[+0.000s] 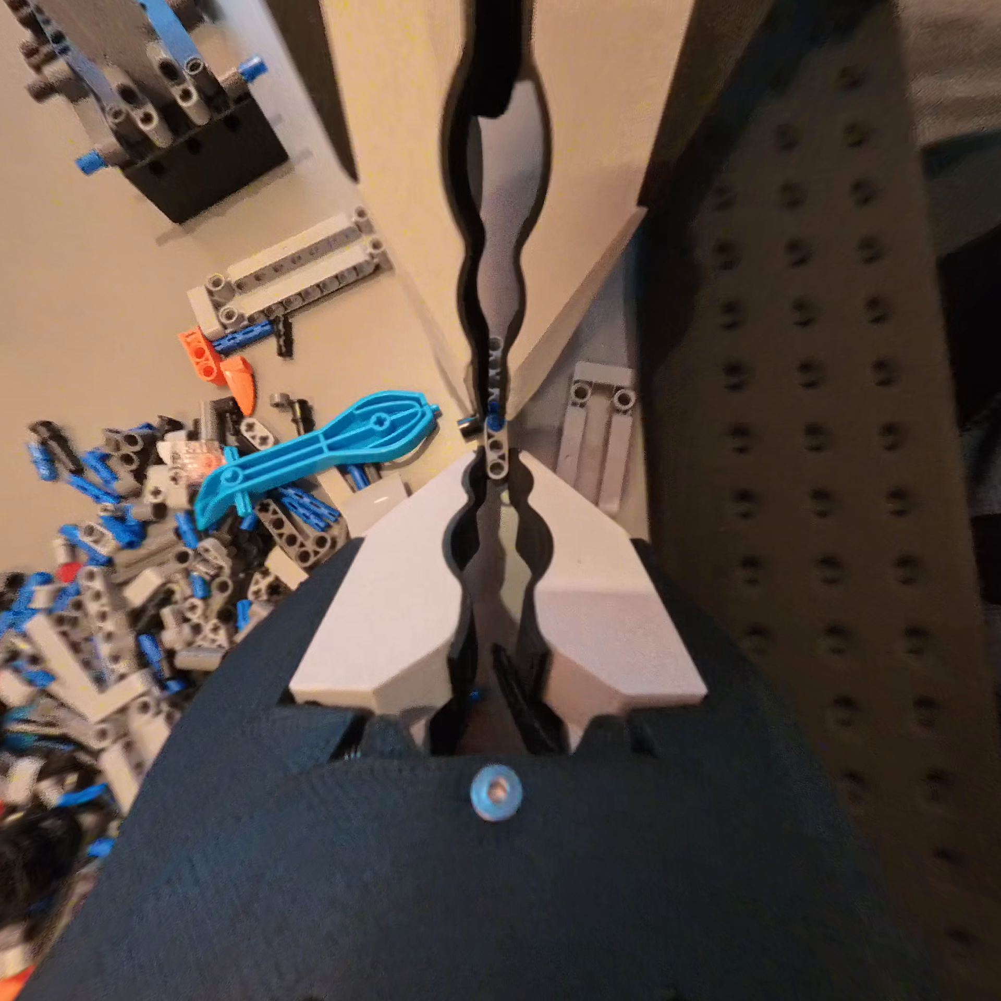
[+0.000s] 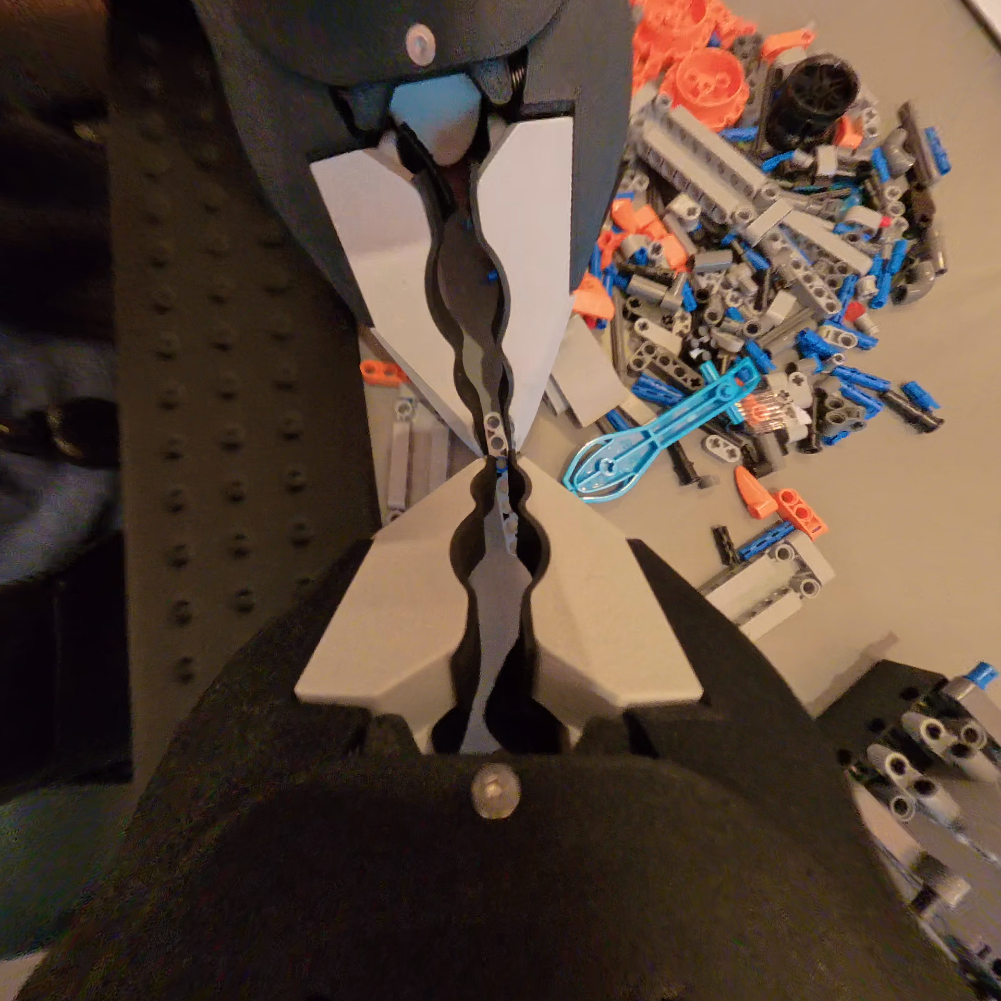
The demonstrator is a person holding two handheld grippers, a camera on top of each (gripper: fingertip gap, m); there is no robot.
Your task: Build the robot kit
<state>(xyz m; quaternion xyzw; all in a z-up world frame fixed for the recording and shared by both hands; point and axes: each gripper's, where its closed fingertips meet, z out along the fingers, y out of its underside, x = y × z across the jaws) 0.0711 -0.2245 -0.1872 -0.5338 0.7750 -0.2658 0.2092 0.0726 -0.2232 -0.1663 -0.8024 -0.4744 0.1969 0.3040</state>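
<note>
My left gripper is shut on a short grey three-hole beam that sticks out past its tips. My right gripper is shut on a longer thin grey beam held between its pads. The two grippers meet tip to tip above the table. In the left wrist view the right gripper comes in from the top, with a blue pin where the two beams meet. In the right wrist view the left gripper comes in from the top with its short beam.
A heap of grey, blue and black building pieces lies on the beige table, with a light blue lever tool at its edge. A black block holding grey beams, a grey beam frame and a dark perforated board lie close by. My left and right fingertips are right by each other.
</note>
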